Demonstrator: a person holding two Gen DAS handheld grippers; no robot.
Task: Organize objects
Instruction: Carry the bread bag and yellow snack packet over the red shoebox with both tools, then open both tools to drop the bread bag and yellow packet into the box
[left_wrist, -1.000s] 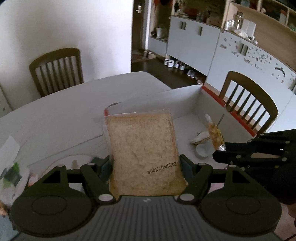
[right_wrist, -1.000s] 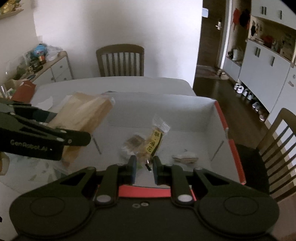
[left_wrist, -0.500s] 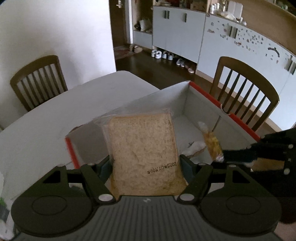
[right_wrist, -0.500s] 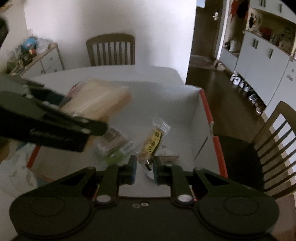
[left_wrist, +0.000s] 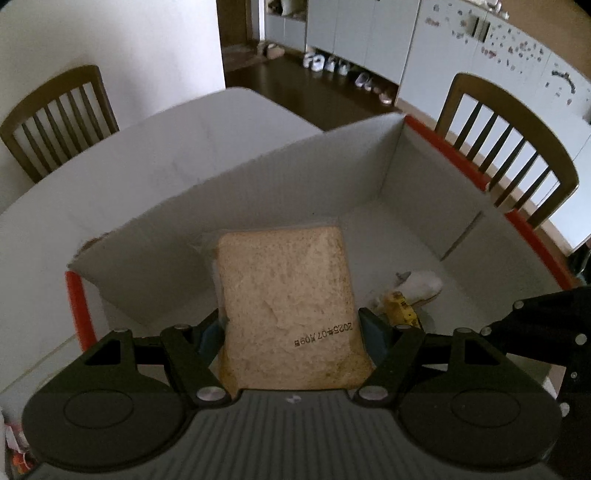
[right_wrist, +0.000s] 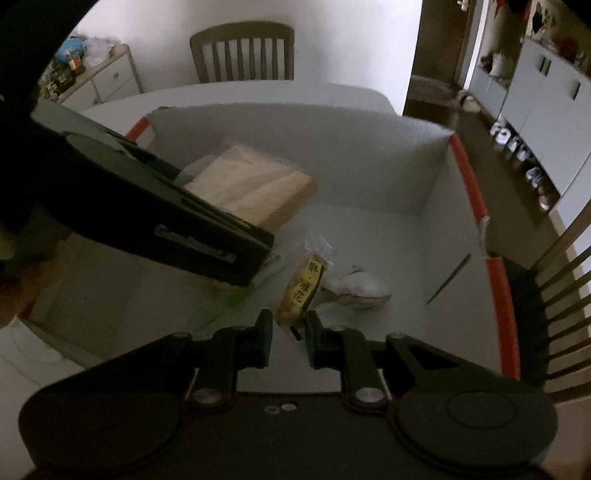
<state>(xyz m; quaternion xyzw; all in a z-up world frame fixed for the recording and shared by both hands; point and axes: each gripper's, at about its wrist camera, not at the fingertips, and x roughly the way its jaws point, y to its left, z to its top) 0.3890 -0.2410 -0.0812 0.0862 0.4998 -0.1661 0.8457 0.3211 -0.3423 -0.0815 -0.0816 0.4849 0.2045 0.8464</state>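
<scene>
Left gripper (left_wrist: 291, 328): pinching the bagged sliced bread (left_wrist: 288, 310) by its sides, above the white box (left_wrist: 424, 177)
Right gripper (right_wrist: 288, 332): pressed together on the yellow-labelled snack packet (right_wrist: 301, 290), above the box floor
Bread: light, soft, crushes; hold gently
Packet: light, crinkly film, slippery

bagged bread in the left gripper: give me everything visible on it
The clear-plastic bag of sliced tan bread is a thick, squarish stack with a printed date code near its lower right corner. The left gripper clamps it at both side edges, near its bottom. It hangs tilted over the open white cardboard box with orange edge trim, above the floor on the box's left side; the right wrist view shows the slice layers edge-on. Contact with the box cannot be told.
</scene>
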